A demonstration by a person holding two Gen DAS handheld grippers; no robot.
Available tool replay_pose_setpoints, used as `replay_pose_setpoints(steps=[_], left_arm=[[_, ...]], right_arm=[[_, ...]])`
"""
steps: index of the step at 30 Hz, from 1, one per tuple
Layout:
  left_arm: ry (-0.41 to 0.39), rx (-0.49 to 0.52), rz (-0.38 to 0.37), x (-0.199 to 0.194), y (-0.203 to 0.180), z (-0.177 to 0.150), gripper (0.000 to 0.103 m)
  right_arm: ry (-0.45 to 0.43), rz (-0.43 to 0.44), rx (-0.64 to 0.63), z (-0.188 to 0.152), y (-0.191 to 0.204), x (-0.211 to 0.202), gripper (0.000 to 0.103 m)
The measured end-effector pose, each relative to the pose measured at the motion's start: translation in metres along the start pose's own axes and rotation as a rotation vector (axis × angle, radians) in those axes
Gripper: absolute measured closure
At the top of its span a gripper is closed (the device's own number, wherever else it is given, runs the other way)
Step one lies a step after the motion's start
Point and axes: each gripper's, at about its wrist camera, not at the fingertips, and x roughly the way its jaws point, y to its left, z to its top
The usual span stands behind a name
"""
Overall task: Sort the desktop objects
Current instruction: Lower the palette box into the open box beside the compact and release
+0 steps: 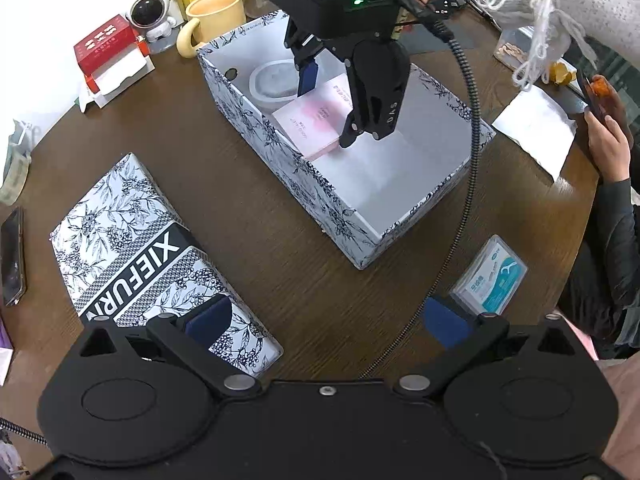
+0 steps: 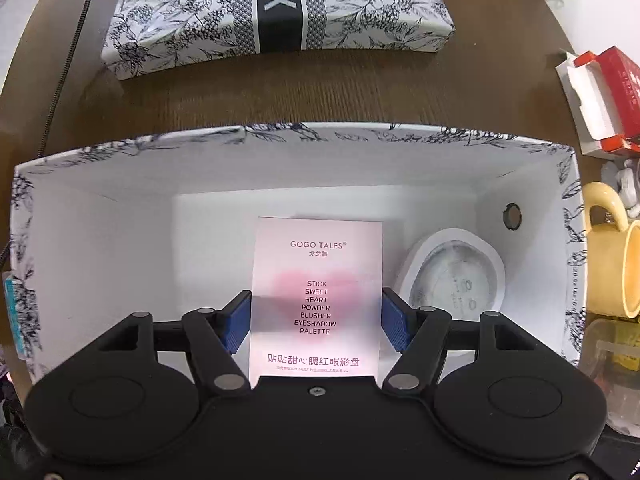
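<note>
Two items already lay in the open box [image 2: 280, 148]: a pink palette box [image 2: 316, 280] and a round white case [image 2: 456, 276]. The right gripper [image 2: 316, 320] straddled the palette, jaws released beside its edges. Placing looked finished; next, lift clear. Beyond, the left gripper [image 1: 326, 322] hovered empty, jaws wide, near a floss pack [image 1: 490, 274] on the worktop [image 1: 280, 200].

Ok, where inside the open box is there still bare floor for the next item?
Bare floor: the box end beyond the pink palette, toward the floss card. Crowded: the far end, round white case beside the palette, right claw straddling it.
</note>
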Motion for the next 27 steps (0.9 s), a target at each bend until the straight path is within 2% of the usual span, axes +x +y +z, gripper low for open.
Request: replay_pose_setpoints(steps=[19, 27], left_arm=[[0.021, -0.005, -0.008, 0.014, 0.005, -0.012, 0.0], [0.021, -0.008, -0.007, 0.012, 0.003, -0.016, 0.0]], right_arm=[[0.041, -0.002, -0.012, -0.003, -0.008, 0.03, 0.033], [0.044, -0.005, 0.0, -0.002, -0.011, 0.029, 0.031]])
